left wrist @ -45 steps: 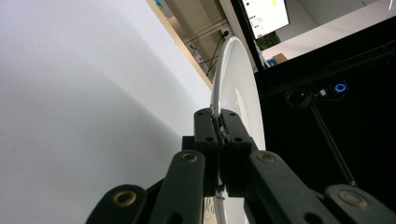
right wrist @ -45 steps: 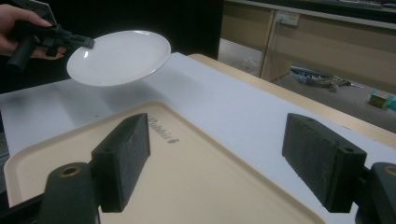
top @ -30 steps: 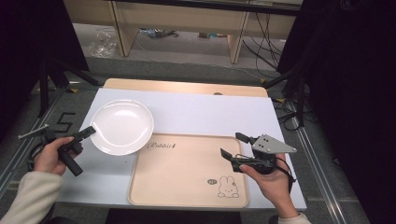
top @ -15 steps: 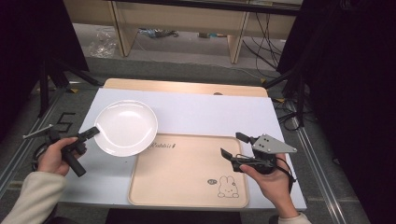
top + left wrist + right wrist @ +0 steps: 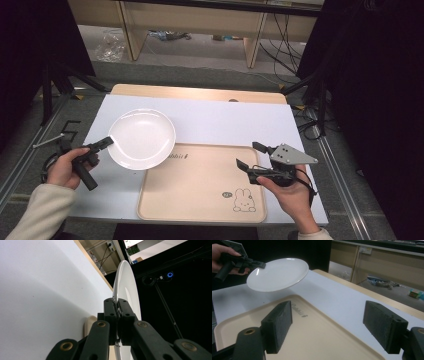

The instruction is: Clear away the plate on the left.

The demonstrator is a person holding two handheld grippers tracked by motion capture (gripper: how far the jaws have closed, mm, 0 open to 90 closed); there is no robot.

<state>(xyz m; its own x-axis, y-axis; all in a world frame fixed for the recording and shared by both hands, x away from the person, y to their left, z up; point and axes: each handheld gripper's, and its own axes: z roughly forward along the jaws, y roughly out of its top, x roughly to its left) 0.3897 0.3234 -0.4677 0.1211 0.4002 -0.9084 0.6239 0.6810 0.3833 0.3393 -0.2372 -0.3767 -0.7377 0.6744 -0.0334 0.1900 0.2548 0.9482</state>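
I carry the white plate (image 5: 142, 138) by its rim with my left tool (image 5: 104, 143), above the worktop (image 5: 225, 122).

The left tool is closed on the plate's edge; in the left gripper view its jaws pinch the thin rim (image 5: 115, 300) between them. The plate hangs clear of the white worktop, just beside the far left corner of the beige tray (image 5: 200, 182) with the rabbit drawing. It is round, shallow, plain white and glossy, with no chip that I can see. I judge it stiff, rather light, but fragile and slippery; held at one edge only, it can tilt or slide out. The rim is the only good place to take hold, gripped deep. My right tool (image 5: 248, 155) waits wide open over the tray and holds nothing.
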